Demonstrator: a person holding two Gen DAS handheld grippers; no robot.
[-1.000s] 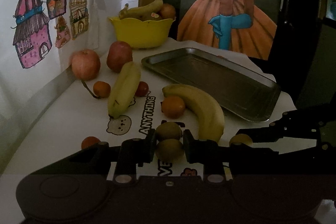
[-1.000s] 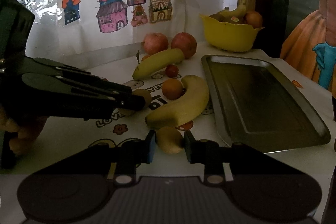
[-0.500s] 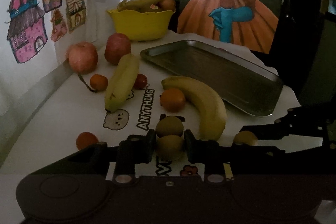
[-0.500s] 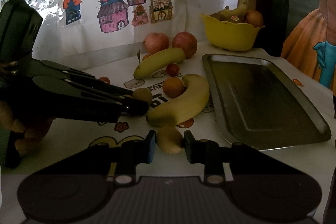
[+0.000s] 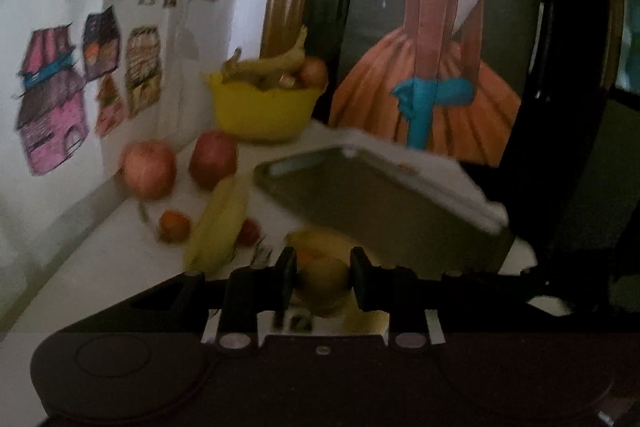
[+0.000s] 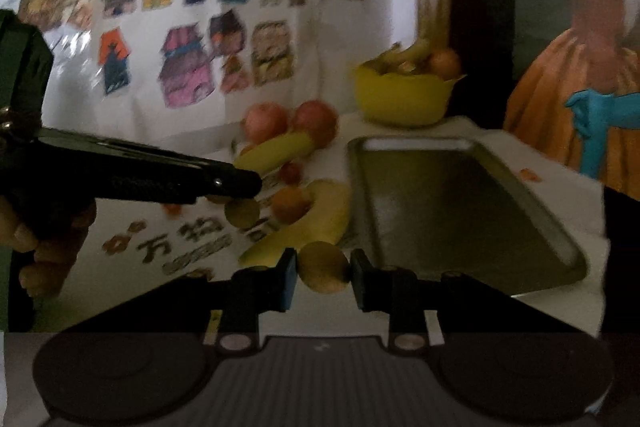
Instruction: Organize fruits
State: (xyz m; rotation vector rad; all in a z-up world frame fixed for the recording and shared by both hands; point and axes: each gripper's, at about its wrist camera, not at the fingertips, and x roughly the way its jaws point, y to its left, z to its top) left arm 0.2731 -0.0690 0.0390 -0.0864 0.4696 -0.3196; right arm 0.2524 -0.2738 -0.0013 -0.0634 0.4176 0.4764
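My left gripper (image 5: 323,279) is shut on a brown kiwi (image 5: 325,277) and holds it above the table. My right gripper (image 6: 324,273) is shut on another kiwi (image 6: 323,266), also lifted. The left gripper shows in the right wrist view (image 6: 240,183) as a dark bar, with a kiwi (image 6: 242,213) just under its tip. The metal tray (image 6: 460,211) lies to the right; it also shows in the left wrist view (image 5: 360,195). Bananas (image 6: 304,223) (image 5: 218,223), an orange (image 6: 290,203) and two apples (image 5: 149,169) (image 5: 213,159) lie on the white table.
A yellow bowl (image 5: 262,107) with a banana and fruit stands at the back by a framed picture. A wall with house stickers runs along the left. Small red-orange fruits (image 5: 174,225) (image 5: 249,231) lie beside the far banana.
Both grippers have risen from the table with a kiwi in each. The views are blurred by the motion and tilted upward.
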